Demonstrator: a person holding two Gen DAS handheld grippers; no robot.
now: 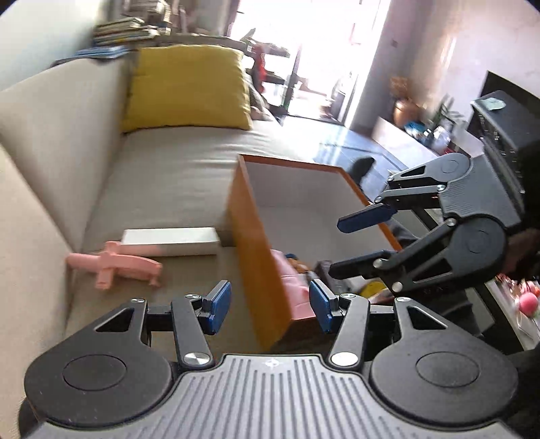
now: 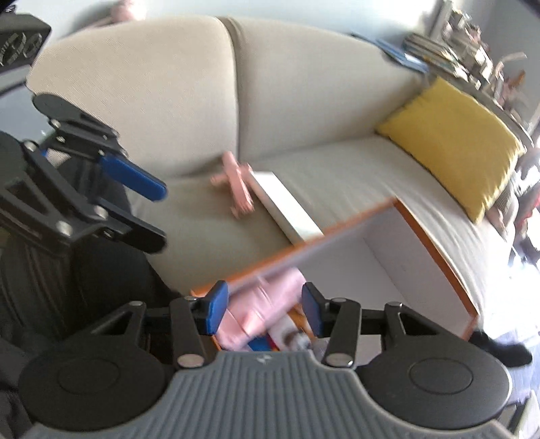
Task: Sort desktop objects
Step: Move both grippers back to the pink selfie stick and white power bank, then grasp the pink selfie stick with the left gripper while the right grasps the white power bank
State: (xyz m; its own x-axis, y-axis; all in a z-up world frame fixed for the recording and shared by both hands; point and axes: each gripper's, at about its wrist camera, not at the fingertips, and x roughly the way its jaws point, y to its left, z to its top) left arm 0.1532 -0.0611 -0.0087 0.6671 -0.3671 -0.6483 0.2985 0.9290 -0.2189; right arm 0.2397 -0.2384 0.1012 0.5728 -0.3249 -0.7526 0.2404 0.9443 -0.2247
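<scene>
An orange box (image 1: 256,256) with a white inside stands on the sofa seat; it also shows in the right wrist view (image 2: 435,233). Inside it lie a pink item (image 2: 266,310) and several small objects. A pink toy plane (image 1: 113,263) and a flat white box (image 1: 170,240) lie on the seat left of the orange box; both show in the right wrist view, the plane (image 2: 236,184) and the white box (image 2: 287,211). My left gripper (image 1: 270,309) is open, its jaws astride the box's near wall. My right gripper (image 2: 261,309) is open and empty above the box's contents.
A yellow cushion (image 1: 189,87) leans on the beige sofa back (image 2: 141,98) beyond the box. Books are stacked on a ledge (image 1: 125,30) behind the sofa. A low table with clutter (image 1: 526,304) stands at the right, and a black device (image 1: 506,135) beyond it.
</scene>
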